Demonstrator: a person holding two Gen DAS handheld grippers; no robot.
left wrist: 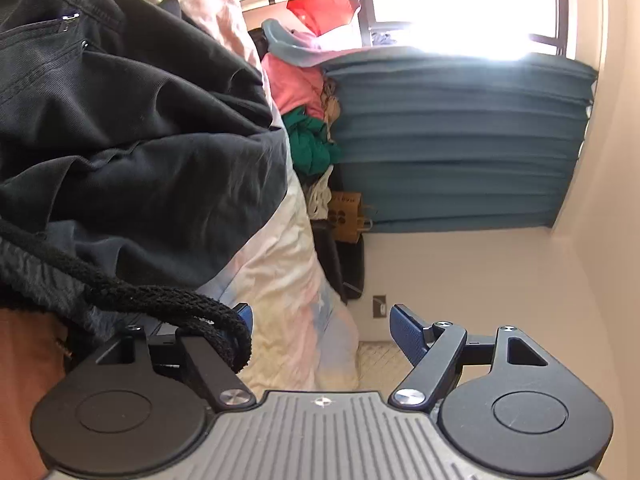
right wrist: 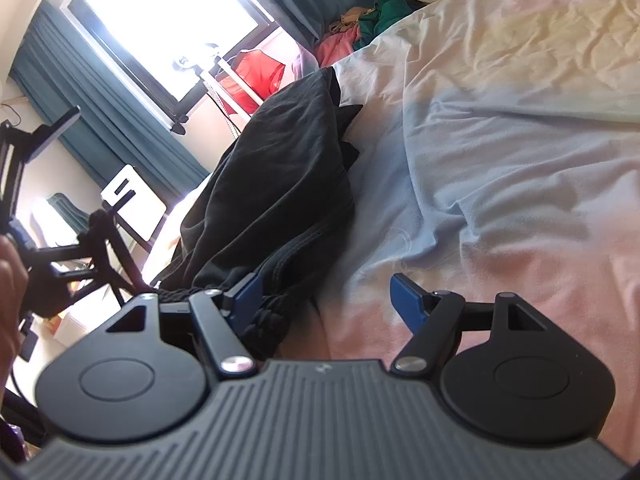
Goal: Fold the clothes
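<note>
Left wrist view: the left gripper (left wrist: 320, 322) stands with its jaws apart, nothing between them; the drawstring (left wrist: 160, 300) of the black trousers (left wrist: 140, 128) drapes over its left finger, so clear that cord before grasping again.

Right wrist view: the right gripper (right wrist: 326, 300) is spread too, gripping nothing; the trousers lie bunched along the left edge of the bed (right wrist: 500, 160), waistband just by its left finger. Take the waistband squarely and pull flat

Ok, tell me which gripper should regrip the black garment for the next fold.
Probably left. The left gripper is open with the black garment and its drawstring draped against one finger; the right gripper, also open, sits at its edge.
</note>
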